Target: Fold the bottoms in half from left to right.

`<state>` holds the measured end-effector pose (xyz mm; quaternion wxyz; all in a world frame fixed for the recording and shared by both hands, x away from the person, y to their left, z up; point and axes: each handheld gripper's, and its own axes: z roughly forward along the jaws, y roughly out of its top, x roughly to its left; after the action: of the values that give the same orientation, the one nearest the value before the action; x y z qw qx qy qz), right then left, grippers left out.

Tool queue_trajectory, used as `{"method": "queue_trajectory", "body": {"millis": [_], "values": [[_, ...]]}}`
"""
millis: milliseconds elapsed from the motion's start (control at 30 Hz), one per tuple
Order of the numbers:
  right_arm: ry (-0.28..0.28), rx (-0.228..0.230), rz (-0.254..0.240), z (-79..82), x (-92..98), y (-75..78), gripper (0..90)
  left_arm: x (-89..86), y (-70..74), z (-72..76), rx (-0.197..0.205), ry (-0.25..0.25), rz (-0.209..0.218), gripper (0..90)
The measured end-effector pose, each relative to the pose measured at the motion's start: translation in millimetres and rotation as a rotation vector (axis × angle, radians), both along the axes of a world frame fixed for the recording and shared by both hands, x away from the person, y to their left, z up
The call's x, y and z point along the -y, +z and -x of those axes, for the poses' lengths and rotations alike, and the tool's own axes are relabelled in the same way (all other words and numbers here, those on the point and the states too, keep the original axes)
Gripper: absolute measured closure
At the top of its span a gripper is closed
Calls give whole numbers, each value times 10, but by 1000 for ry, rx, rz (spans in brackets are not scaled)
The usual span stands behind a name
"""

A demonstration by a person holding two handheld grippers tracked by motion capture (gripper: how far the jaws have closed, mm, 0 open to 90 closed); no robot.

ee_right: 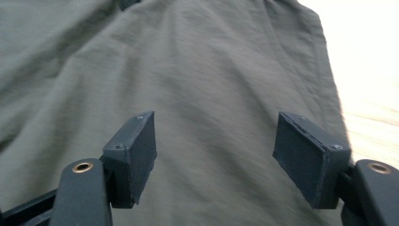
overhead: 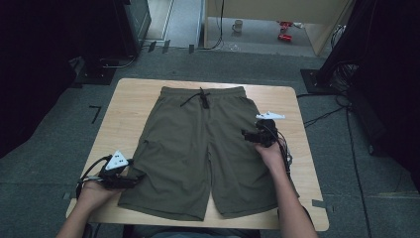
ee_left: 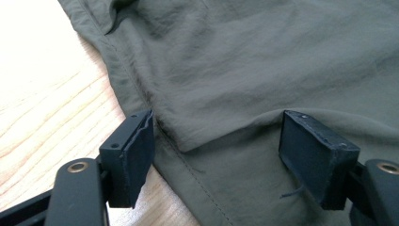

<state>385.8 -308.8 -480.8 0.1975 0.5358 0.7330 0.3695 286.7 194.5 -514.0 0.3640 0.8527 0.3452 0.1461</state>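
Olive green shorts lie flat on a light wooden table, waistband and black drawstring at the far side. My left gripper sits low at the outer edge of the left leg, near its hem. In the left gripper view it is open, its jaws standing either side of the side seam and a small raised fold of cloth, pads apart from it. My right gripper hovers over the right hip of the shorts. It is open above blurred fabric, with nothing between the jaws.
Bare table shows left of the shorts and along the right edge. Cables trail on the grey floor to the right. Dark equipment stands flank the table at the back. A mug stands on the far floor.
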Motion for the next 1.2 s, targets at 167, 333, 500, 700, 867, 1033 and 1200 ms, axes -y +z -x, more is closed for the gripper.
{"method": "queue_trajectory", "body": {"millis": [167,333,500,700,867,1033,1200], "values": [[38,12,-3,-2,-182,49,303,8,9,31,-18,9,-17,203],[60,7,-4,-44,-287,75,307,-40,-11,127,-10,12,-2,194],[85,10,-19,-124,-489,108,319,-39,-17,117,-9,-9,-5,166],[98,22,-41,-223,-657,142,332,-3,7,147,-9,8,-2,267],[122,14,-32,-340,-910,115,342,8,18,163,-9,6,3,387],[141,9,-44,-423,-1089,133,348,15,35,176,-16,3,2,483],[156,34,-35,-465,-1236,164,349,36,60,182,-33,5,-13,519]]}}
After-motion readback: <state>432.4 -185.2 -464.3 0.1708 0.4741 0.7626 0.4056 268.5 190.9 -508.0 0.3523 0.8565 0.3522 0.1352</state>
